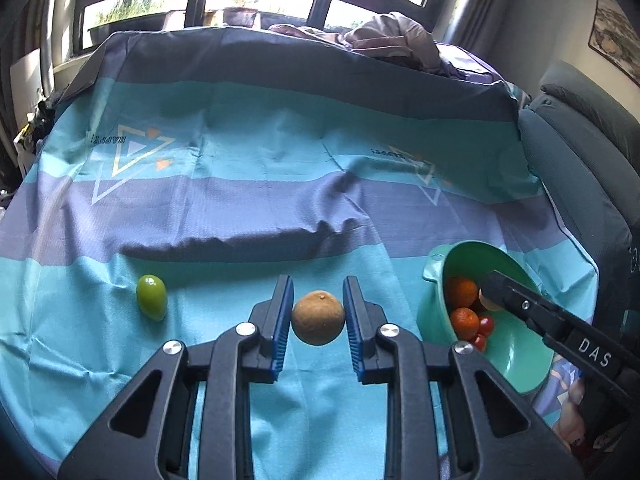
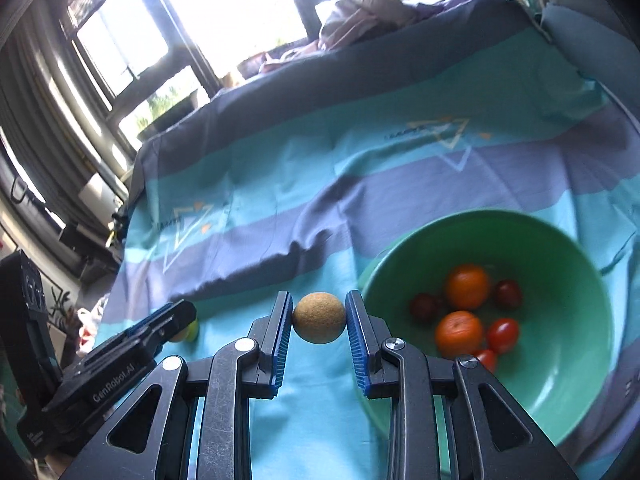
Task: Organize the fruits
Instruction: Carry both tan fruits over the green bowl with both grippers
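Both your grippers pinch brown fruits: left gripper (image 1: 318, 312) on one (image 1: 318, 317), right gripper (image 2: 319, 316) another (image 2: 319, 317). Next, carry them over the green bowl (image 2: 560, 392) near the bedspread's (image 2: 320, 184) right edge and release.

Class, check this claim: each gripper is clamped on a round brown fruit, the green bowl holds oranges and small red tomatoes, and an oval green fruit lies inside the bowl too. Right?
Not quite. The oval green fruit lies on the striped teal cloth, outside the green bowl, as the left wrist view shows. The rest holds: left gripper and right gripper each clamp a round brown fruit.
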The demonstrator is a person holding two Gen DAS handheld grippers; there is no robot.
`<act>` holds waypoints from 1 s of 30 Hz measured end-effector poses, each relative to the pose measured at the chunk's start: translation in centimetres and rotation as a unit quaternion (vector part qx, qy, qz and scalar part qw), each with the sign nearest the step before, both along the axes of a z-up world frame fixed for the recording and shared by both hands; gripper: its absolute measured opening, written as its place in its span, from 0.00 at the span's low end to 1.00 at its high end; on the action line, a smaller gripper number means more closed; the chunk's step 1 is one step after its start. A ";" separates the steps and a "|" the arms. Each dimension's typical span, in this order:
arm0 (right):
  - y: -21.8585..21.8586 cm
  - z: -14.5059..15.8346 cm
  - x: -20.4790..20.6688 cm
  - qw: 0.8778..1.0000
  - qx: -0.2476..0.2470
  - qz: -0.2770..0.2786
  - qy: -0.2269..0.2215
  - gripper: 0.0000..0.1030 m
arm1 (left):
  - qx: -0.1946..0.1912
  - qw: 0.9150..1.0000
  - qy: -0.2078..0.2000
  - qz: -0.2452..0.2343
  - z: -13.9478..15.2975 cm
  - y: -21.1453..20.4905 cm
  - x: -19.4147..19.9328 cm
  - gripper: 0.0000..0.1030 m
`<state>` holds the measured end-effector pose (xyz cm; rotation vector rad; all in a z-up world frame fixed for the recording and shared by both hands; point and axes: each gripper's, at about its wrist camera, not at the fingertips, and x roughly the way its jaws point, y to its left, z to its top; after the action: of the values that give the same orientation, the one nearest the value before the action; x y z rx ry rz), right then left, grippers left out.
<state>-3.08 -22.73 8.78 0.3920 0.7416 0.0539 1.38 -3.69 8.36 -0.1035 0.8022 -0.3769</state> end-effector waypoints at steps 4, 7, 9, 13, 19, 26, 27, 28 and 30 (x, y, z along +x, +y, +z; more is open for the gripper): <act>-1.7 0.6 -1.0 1.000 0.008 -0.008 -0.016 0.29 | -0.008 0.999 -0.003 -0.038 0.8 -2.5 -1.0 0.25; -2.7 0.7 -1.5 1.000 0.010 -0.020 -0.018 0.29 | -0.002 0.998 -0.011 -0.060 1.3 -4.9 -1.6 0.25; -3.9 0.7 -1.9 0.999 0.014 -0.036 -0.017 0.29 | -0.001 0.997 -0.012 -0.080 1.3 -6.4 -1.9 0.25; -6.5 0.7 -3.1 0.997 0.017 -0.072 -0.022 0.29 | 0.014 0.995 -0.017 -0.100 1.0 -8.8 -2.2 0.25; -9.9 0.0 -4.3 0.994 0.029 -0.106 -0.010 0.29 | 0.010 0.991 0.001 -0.136 0.1 -12.1 -2.3 0.25; -10.9 -1.8 -3.4 0.994 0.014 -0.107 0.028 0.29 | 0.018 0.984 0.027 -0.174 -1.6 -15.3 -2.6 0.25; -11.0 -2.1 -3.3 0.994 0.014 -0.107 0.034 0.29 | 0.022 0.983 0.028 -0.178 -1.8 -15.8 -2.8 0.25; -11.1 -2.3 -3.2 0.993 0.014 -0.108 0.040 0.29 | 0.027 0.982 0.029 -0.182 -2.0 -16.1 -2.8 0.25; -11.2 -2.6 -3.0 0.993 0.015 -0.106 0.048 0.29 | 0.032 0.981 0.032 -0.188 -2.4 -16.6 -2.9 0.25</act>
<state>-6.11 -33.90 6.17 0.5038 0.7916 -0.1557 -1.55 -20.32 5.97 0.0998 0.8989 -0.7066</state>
